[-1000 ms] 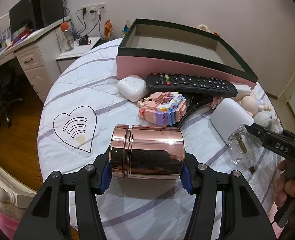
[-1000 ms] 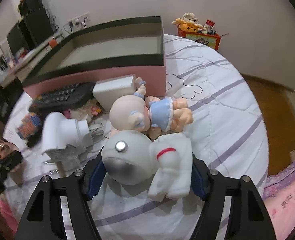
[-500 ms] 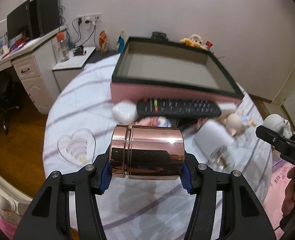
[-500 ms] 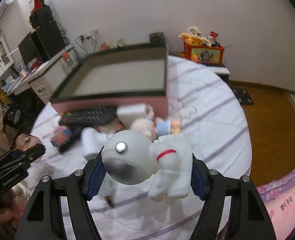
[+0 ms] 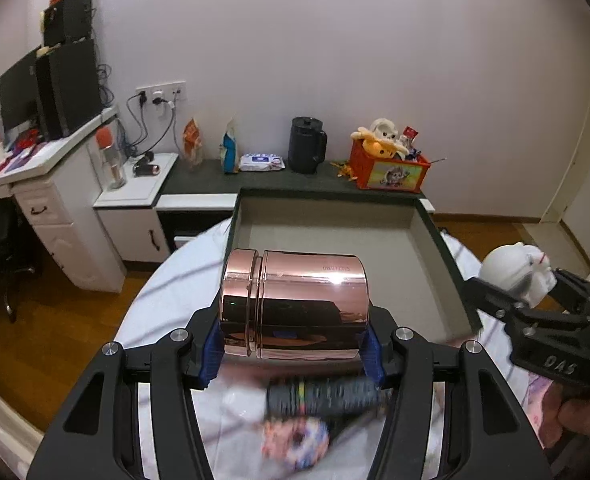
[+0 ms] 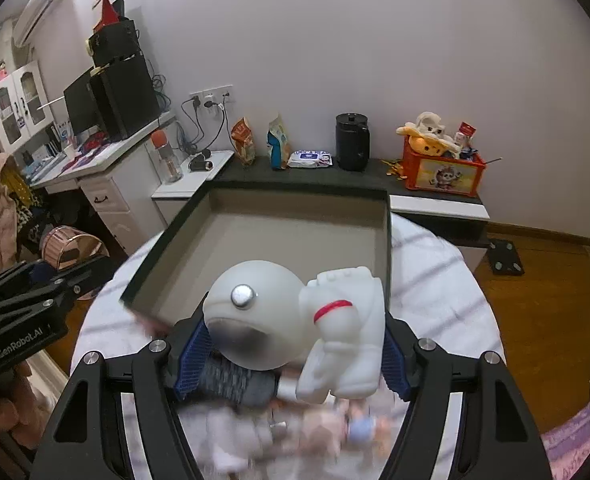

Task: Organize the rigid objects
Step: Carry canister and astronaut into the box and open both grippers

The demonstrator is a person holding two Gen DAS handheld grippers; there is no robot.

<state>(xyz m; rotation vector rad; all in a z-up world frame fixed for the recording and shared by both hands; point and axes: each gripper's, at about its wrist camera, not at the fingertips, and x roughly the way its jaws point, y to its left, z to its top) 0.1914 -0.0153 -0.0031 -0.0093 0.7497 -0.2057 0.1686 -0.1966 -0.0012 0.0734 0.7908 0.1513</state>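
Two wrist cameras look down along black grippers with blue pads, held above a round table (image 5: 163,292) covered in a white cloth with purple stripes.

Nearest in the left wrist view, the left gripper (image 5: 293,346) is closed part-way on a shiny rose-gold can (image 5: 295,304). The can lies on its side, gripped at both ends, lid end to the left, clear of the table. Below it, blurred, lie a black remote (image 5: 327,396) and a pink block toy (image 5: 295,440).

Nearest in the right wrist view, the right gripper (image 6: 291,354) is likewise closed part-way on a white astronaut figure (image 6: 295,320). Its round helmet sits left and its body right, with a pad pressing on each side, lifted above the table. Beneath it are blurred small things, among them a doll (image 6: 359,428).

Just beyond both held things stands an open box (image 5: 447,264) with a dark rim and pale grey inside. It looks empty as far as can be seen.

Each gripper shows at the edge of the other's view, with a hand (image 5: 575,412) on its handle.

Farther off, against the wall, a dark shelf carries a black jug (image 6: 351,142), snack bags, a wipes pack and an orange toy crate (image 6: 441,170). A white desk (image 5: 47,184) with a monitor stands to the left.
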